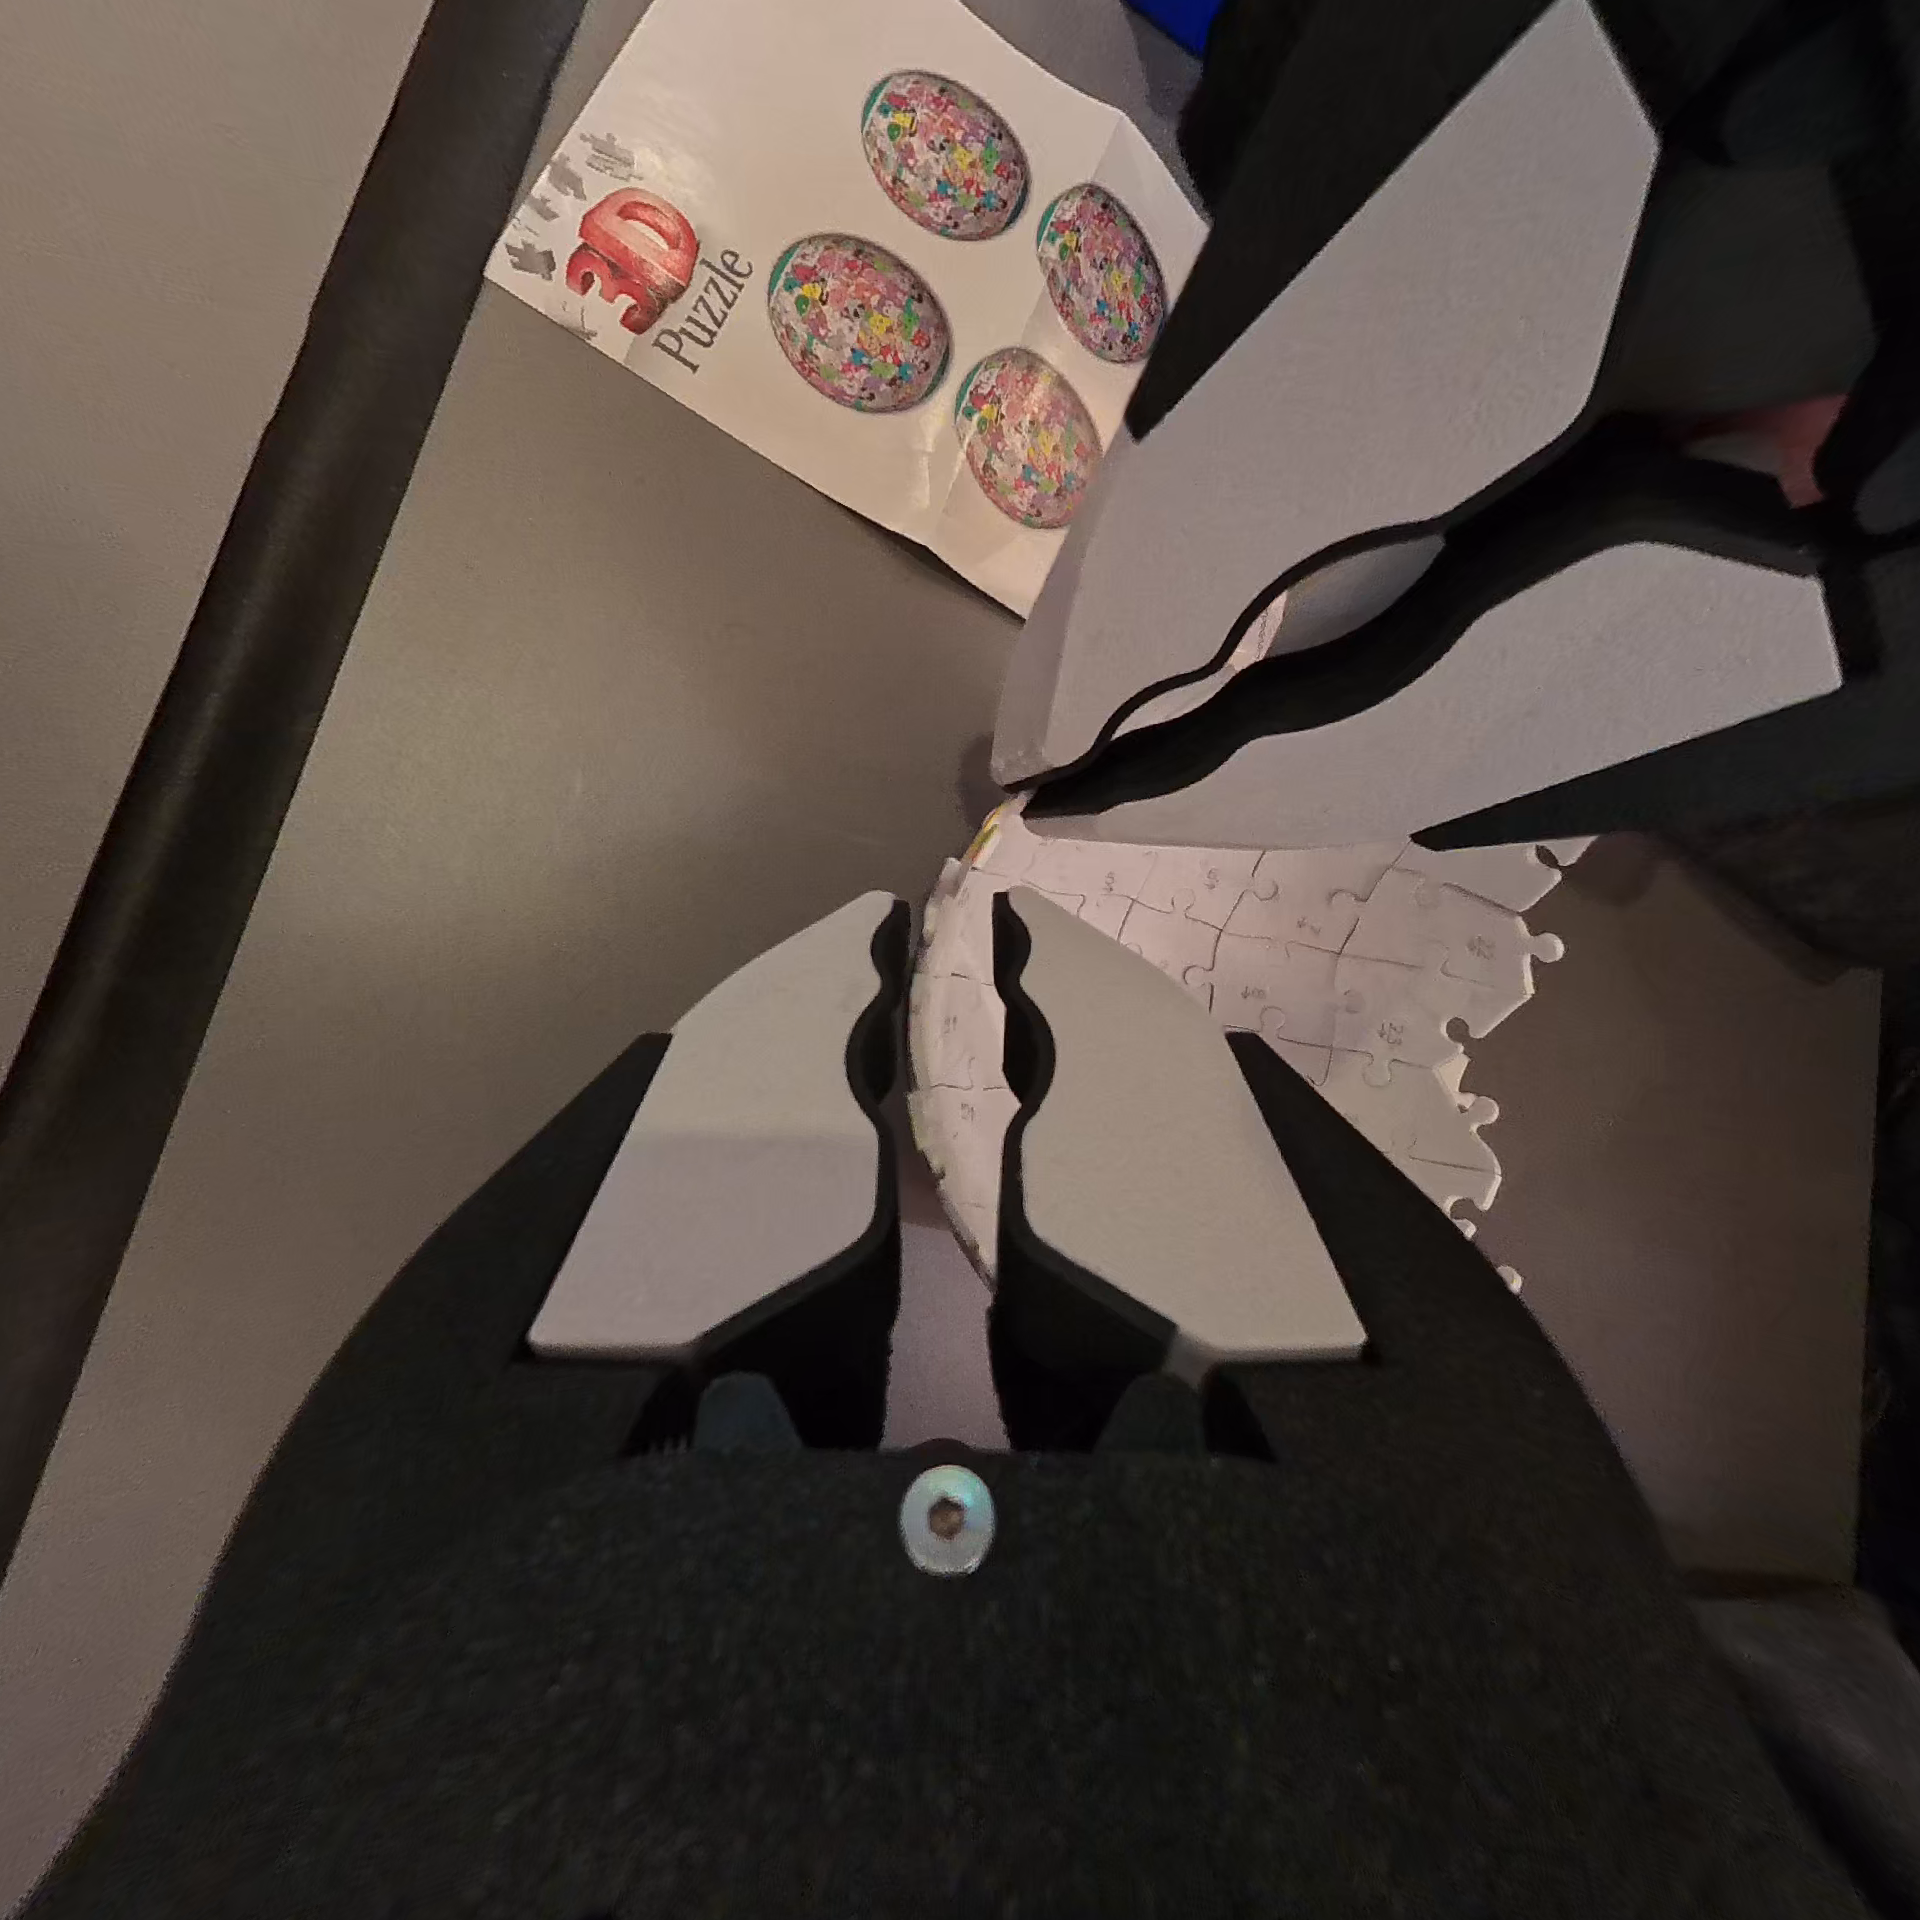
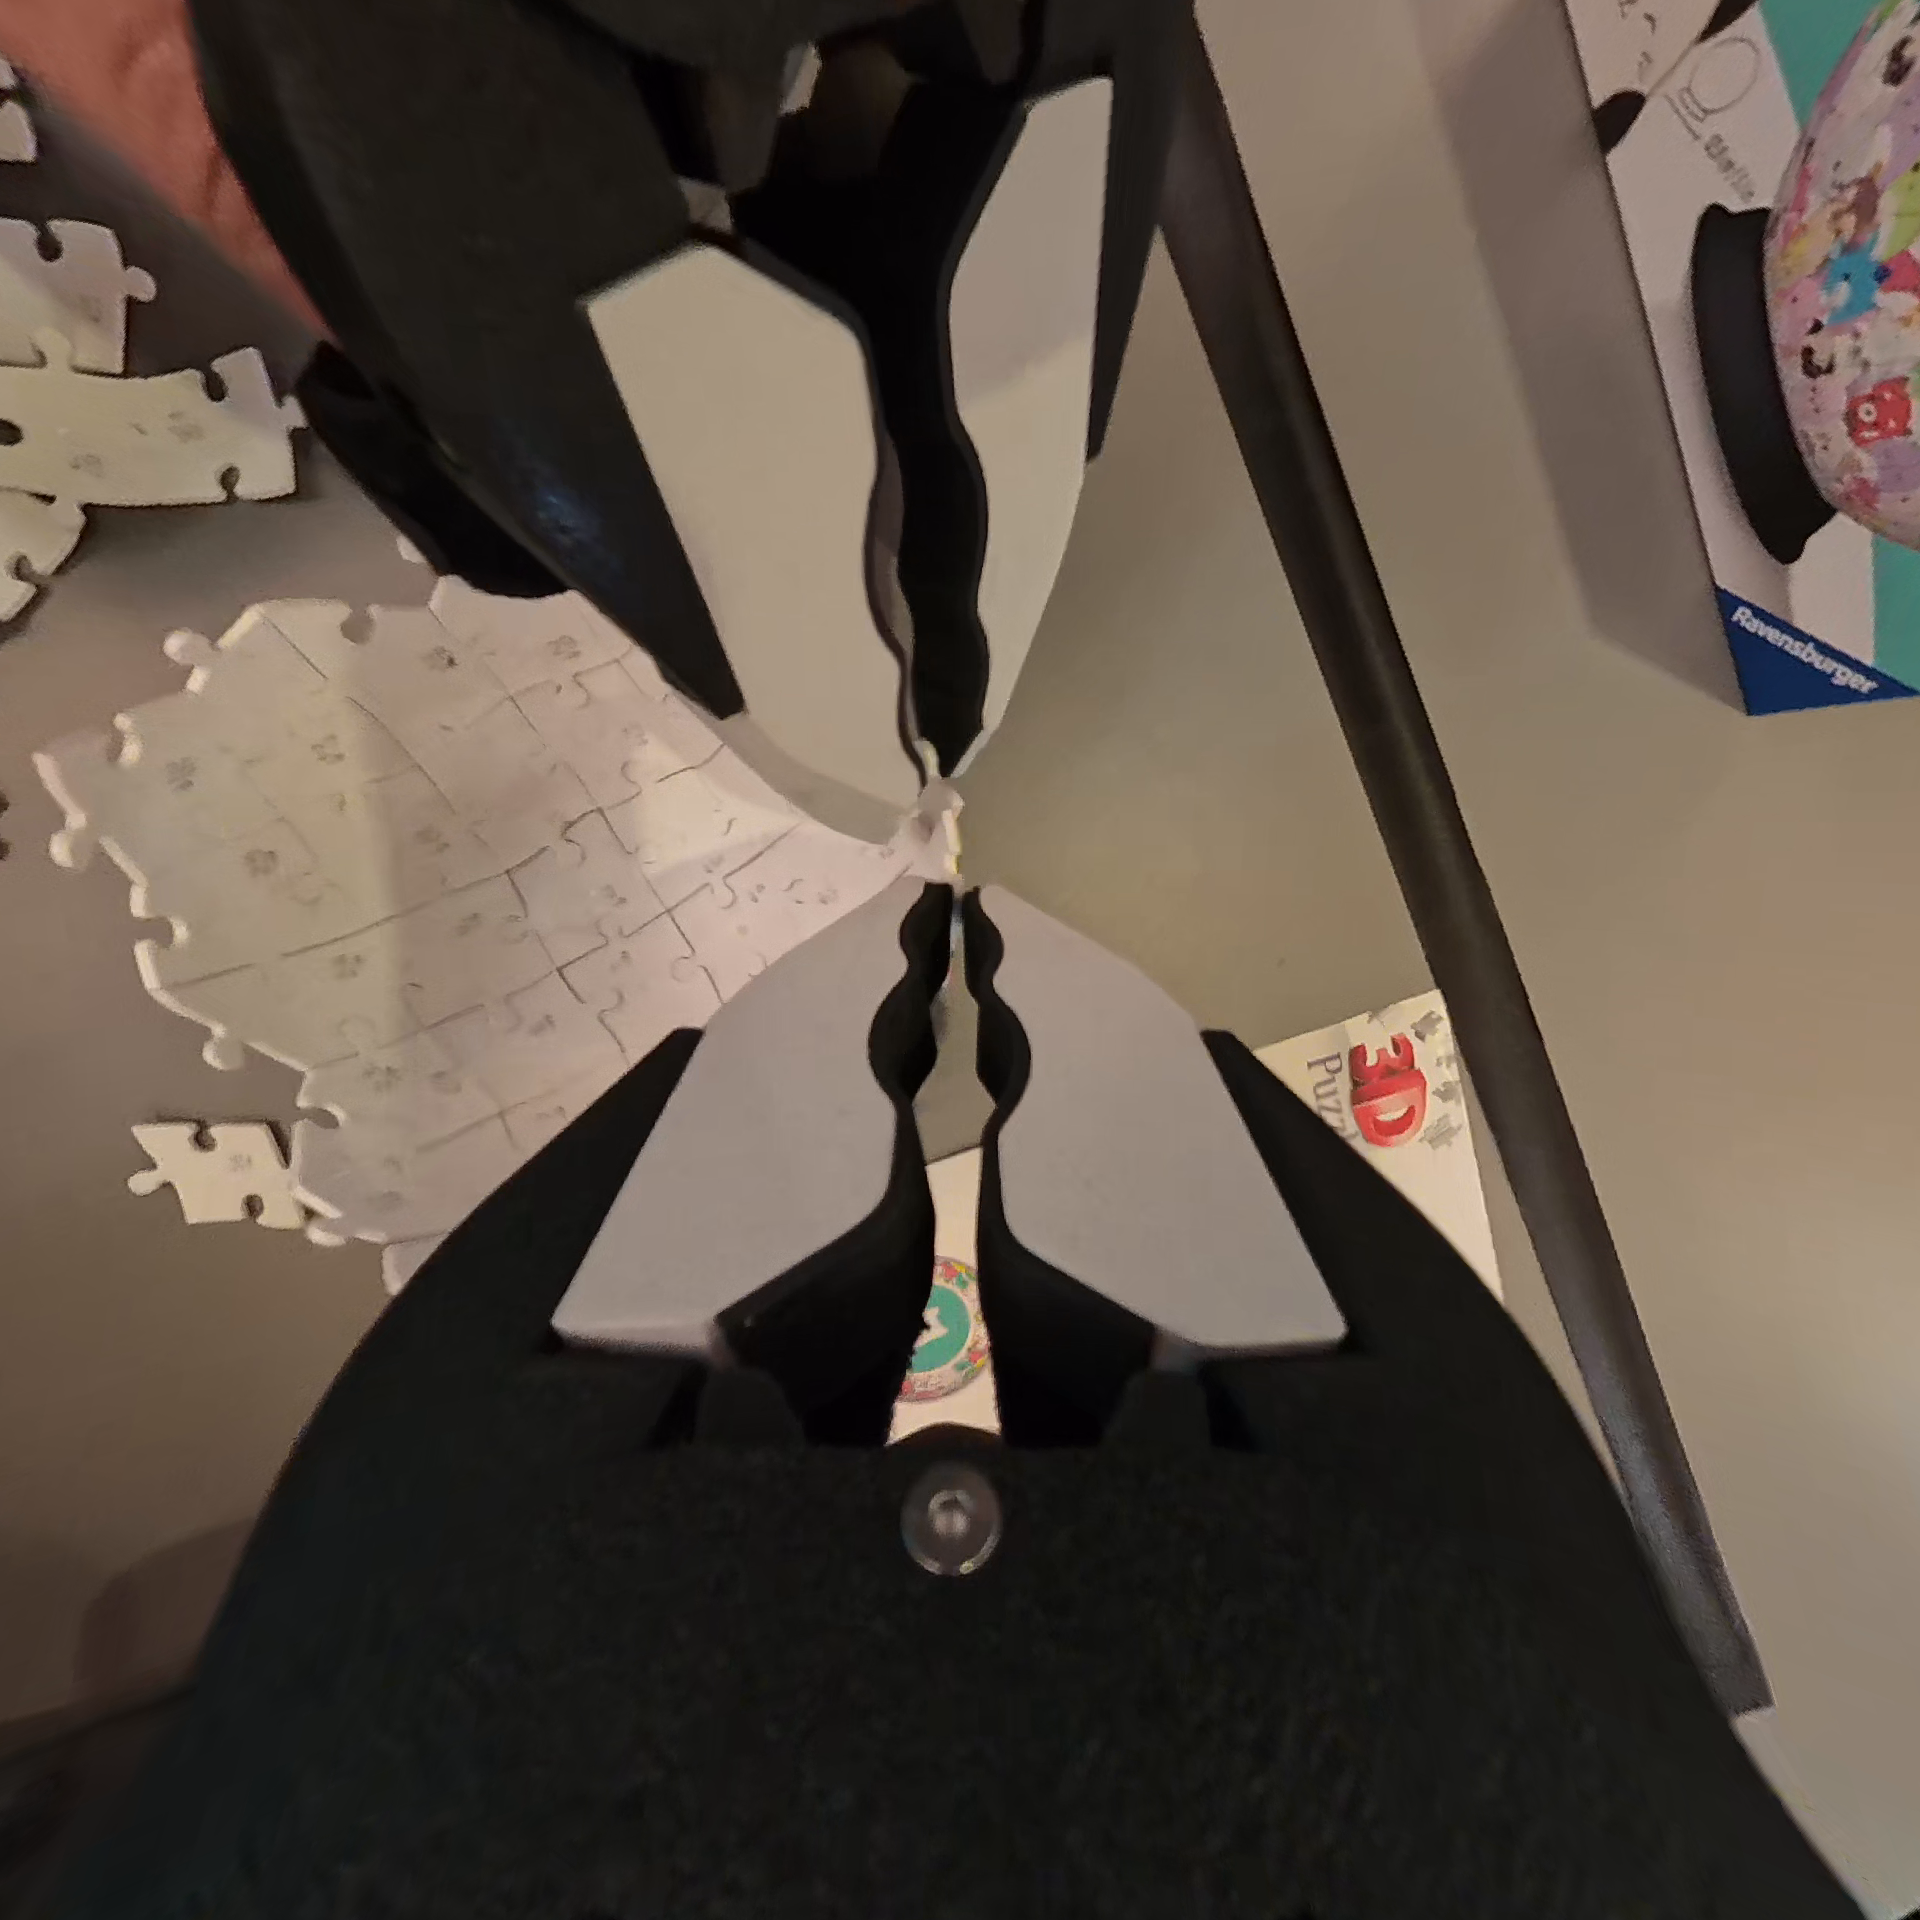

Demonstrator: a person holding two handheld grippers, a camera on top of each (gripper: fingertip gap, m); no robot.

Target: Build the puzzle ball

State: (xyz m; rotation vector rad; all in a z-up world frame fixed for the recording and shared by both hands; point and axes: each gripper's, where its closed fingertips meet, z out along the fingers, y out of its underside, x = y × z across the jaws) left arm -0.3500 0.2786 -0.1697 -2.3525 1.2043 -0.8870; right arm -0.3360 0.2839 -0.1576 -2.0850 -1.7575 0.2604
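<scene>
Both grippers, left (image 1: 951, 914) and right (image 2: 951, 904), pinch the curved puzzle shell's (image 1: 1299, 935) rim, tips nearly touching.

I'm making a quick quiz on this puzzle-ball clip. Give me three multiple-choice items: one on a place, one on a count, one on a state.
1. Where does the instruction sheet lie?
A. on the table
B. in the box
C. on the floor

2. How many ball pictures show on the sheet in the left wrist view?
A. two
B. four
C. six

3. What does the left gripper hold?
A. nothing
B. the box
C. the assembled puzzle section

Answers: 1 A, it lies flat on the grey top; 2 B, four balls are printed there; 3 C, its fingers clamp the section's edge.
</scene>
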